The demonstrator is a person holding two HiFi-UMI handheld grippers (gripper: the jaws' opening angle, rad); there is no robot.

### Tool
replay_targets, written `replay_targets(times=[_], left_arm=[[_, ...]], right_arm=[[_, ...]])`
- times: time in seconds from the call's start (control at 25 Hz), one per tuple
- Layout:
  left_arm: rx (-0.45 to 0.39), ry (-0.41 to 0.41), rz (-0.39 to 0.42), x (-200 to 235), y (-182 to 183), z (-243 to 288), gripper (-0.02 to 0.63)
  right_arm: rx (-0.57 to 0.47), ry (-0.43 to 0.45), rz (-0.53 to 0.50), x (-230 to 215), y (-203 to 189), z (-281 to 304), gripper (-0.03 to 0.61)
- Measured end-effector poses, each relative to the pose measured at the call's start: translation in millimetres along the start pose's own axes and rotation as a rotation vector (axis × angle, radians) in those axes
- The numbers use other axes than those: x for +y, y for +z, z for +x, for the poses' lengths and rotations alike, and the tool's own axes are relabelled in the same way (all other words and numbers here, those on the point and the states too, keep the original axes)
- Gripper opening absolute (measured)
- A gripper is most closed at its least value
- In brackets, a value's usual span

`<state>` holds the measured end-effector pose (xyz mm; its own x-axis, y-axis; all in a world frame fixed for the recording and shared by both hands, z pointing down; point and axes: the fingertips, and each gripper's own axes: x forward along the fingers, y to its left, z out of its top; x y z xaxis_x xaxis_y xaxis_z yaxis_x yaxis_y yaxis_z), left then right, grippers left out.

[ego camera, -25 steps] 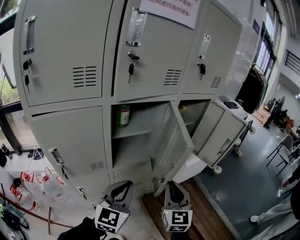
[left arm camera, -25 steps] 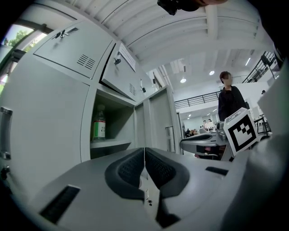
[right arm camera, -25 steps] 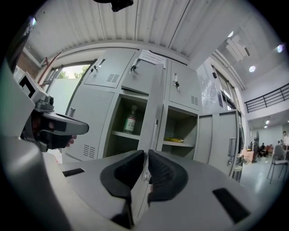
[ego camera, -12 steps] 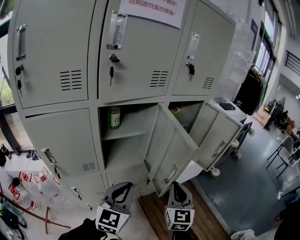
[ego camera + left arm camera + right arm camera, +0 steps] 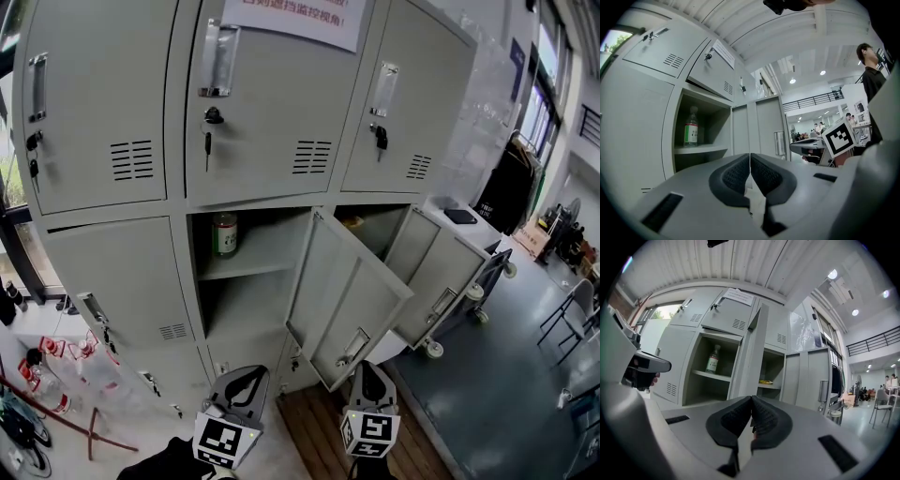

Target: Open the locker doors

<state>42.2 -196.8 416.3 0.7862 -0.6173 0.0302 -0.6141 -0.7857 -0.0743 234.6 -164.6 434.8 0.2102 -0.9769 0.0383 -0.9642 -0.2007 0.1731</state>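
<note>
The grey lockers [image 5: 122, 272] fill the head view. In the middle row, the centre door [image 5: 349, 305] stands swung out to the right, and the right door [image 5: 441, 272] is open too. A bottle [image 5: 223, 234] stands on the shelf of the centre compartment [image 5: 690, 130] [image 5: 712, 359]. My left gripper [image 5: 249, 375] [image 5: 750, 158] is low in front of that compartment, shut and empty. To the right, below the centre door's free edge and apart from it, is my right gripper [image 5: 369, 369] [image 5: 751, 400]. Its jaws have just been closing and are shut with nothing between them.
The three top doors are shut with keys [image 5: 208, 127] hanging in their locks, and a paper notice [image 5: 291, 14] is on the middle one. Bottles [image 5: 56, 370] and red items lie on the floor at left. A wheeled cart [image 5: 487, 267] stands behind the right door.
The centre door has swung wider open to the right. My right gripper has moved right, away from the door's edge. The left gripper has stayed low in front of the lockers.
</note>
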Motion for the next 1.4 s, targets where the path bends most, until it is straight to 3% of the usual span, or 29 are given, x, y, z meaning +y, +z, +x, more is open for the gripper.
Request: replay_targets(times=[0.24, 0.44, 0.88, 1.4], left_arm=[[-0.021, 0.013, 0.001, -4, 2, 13, 0.026], [0.009, 0.018, -0.008, -8, -1, 19, 0.026], [0.011, 0.046, -0.014, -11, -1, 19, 0.026], [0.005, 0.195, 0.02, 15, 7, -23, 0.026]], right_arm=[[0.005, -0.016, 0.006, -23, -4, 11, 0.015], [0.008, -0.02, 0.006, -36, -6, 19, 0.015], [-0.001, 0.012, 0.011, -35, -4, 17, 0.015], [-0.09, 0.244, 0.055, 54, 26, 7, 0.015]])
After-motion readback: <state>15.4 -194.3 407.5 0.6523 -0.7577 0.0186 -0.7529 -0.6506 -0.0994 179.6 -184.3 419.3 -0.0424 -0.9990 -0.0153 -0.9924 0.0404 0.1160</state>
